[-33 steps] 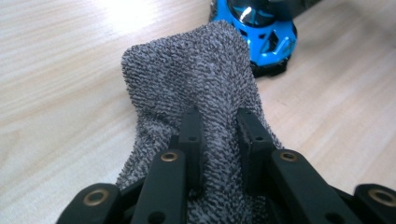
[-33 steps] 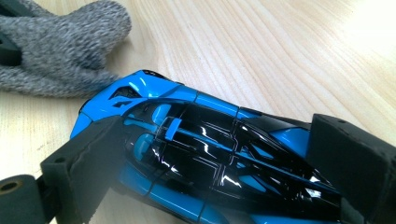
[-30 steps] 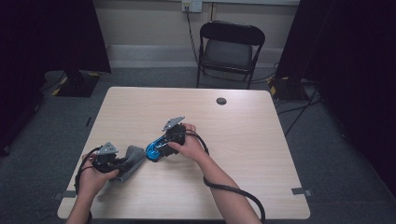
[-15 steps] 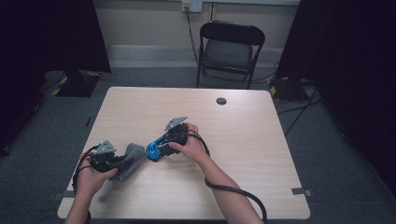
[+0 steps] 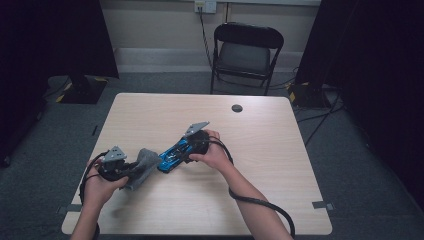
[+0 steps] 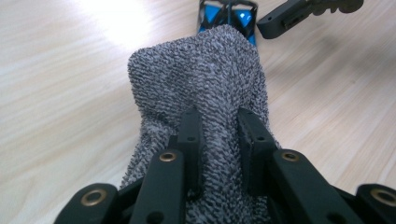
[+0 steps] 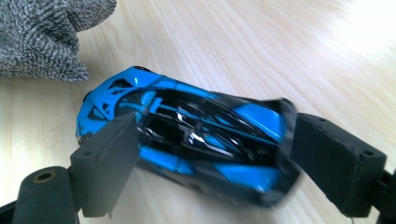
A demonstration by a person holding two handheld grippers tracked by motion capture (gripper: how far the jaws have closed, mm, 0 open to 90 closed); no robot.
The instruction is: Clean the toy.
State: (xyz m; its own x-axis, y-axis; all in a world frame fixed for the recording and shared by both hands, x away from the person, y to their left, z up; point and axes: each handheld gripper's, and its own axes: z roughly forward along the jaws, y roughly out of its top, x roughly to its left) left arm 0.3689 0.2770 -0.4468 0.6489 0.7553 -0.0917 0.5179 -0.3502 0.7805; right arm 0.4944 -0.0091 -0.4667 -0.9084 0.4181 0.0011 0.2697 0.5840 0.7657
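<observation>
**Toy car being gripped, cloth being held ready**

Risks first: the blue toy car (image 7: pixel 187 140) is being spanned lengthwise by the right gripper (image 7: pixel 210 163), whose jaws have just been closing; one pad looks to be sitting at the nose and the other at the tail. The glossy, tapered body could be squirted out or twisted if the pads are pressed off-centre. Whether full contact is being made cannot be told for certain, but the car appears to be clamped between the pads. A second risk: the grey knitted cloth (image 6: pixel 201 93) is being pinched by a bunched fold, so it could be dragged loose if it is rubbed hard against the car.

The left gripper (image 6: pixel 219 135) is being kept clenched on the cloth, with fabric squeezed between both jaws.

In the high view the car (image 5: pixel 172 156) is being held near the table (image 5: pixel 280 200) centre, at about 8 o'clock from the right gripper (image 5: pixel 186 149). The cloth (image 5: pixel 141 166) is lying at about 8 o'clock from the car, just beside its far end, with the left gripper (image 5: pixel 127 169) behind it.
</observation>
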